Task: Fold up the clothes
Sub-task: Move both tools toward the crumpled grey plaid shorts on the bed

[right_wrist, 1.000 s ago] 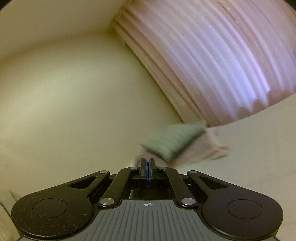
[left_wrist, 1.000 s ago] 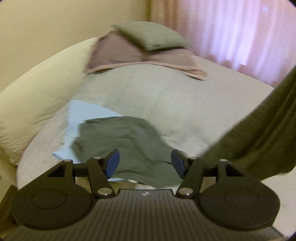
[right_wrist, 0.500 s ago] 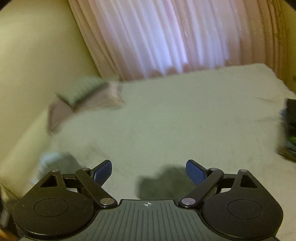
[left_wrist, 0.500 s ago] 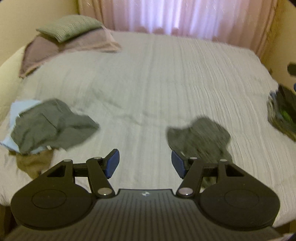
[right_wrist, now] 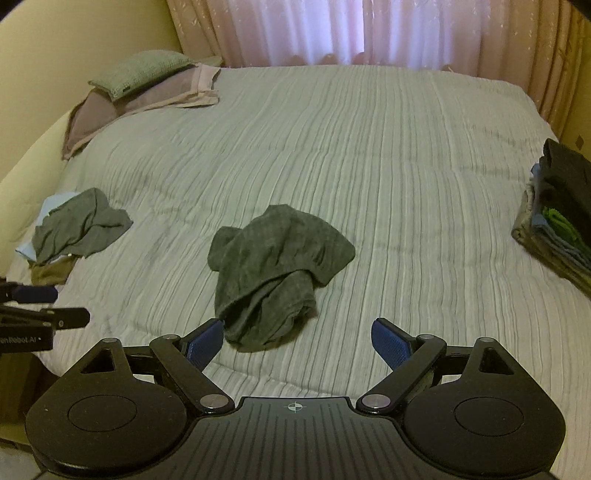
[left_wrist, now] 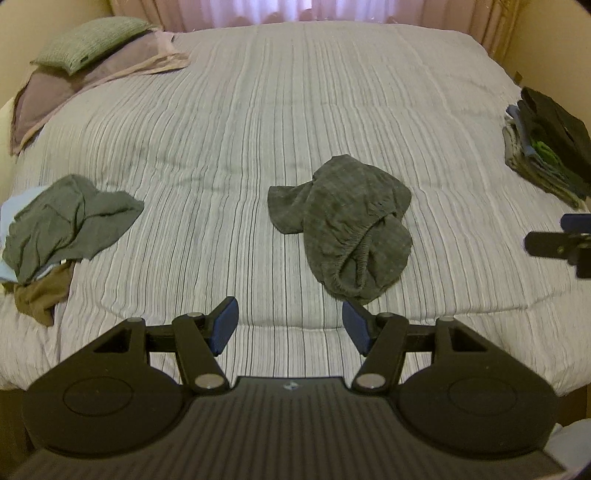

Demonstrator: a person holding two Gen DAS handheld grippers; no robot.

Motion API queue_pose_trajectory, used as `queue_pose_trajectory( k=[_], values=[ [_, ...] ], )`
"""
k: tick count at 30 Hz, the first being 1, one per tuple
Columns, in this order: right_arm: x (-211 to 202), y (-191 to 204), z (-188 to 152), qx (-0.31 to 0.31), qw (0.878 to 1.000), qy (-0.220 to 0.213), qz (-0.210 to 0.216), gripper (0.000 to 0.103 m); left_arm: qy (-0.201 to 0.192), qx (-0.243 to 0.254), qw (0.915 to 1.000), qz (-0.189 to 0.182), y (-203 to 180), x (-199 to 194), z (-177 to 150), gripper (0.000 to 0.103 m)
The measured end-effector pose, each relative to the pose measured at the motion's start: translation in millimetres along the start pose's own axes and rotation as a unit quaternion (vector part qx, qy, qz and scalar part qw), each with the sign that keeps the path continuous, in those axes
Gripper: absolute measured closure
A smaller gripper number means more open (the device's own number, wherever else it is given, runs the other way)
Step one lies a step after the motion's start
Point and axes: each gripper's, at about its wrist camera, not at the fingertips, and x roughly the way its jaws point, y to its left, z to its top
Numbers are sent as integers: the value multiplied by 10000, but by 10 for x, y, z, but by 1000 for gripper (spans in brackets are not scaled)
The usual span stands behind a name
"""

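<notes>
A crumpled dark grey garment (left_wrist: 347,225) lies on the striped bedspread (left_wrist: 295,92) near the front edge; it also shows in the right wrist view (right_wrist: 273,273). My left gripper (left_wrist: 290,325) is open and empty, hovering just in front of it. My right gripper (right_wrist: 297,339) is open and empty, also just short of the garment, which lies a little to its left. The right gripper's tip shows at the right edge of the left wrist view (left_wrist: 561,240). The left gripper shows at the left edge of the right wrist view (right_wrist: 33,306).
A pile of unfolded clothes (left_wrist: 62,225) lies at the bed's left edge. A stack of folded clothes (left_wrist: 546,144) sits at the right edge. Pillows (left_wrist: 92,40) lie at the far left corner. Curtains (right_wrist: 369,33) hang behind the bed.
My right gripper opened and let the dark grey garment drop onto the bed. Both grippers swung from the left side to face the middle of the bed.
</notes>
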Motion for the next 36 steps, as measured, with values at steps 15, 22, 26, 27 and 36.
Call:
queue_pose_trajectory(
  k=[15, 22, 26, 27, 36],
  values=[
    [282, 489, 135, 365, 9979, 201, -492, 13, 19, 710, 9971, -257, 173, 92, 192, 44],
    [354, 737, 71, 630, 9949, 320, -726, 13, 42, 968, 9941, -490, 389, 206, 267, 44],
    [388, 792, 7, 781, 9926, 390, -849, 13, 113, 1049, 9925, -612, 479, 302, 259, 44],
    [395, 784, 2, 806, 9921, 409, -868, 13, 137, 1060, 9923, -628, 494, 326, 255, 44],
    [482, 681, -5, 748, 9923, 485, -860, 13, 243, 996, 9930, -581, 492, 396, 255, 44]
  ],
)
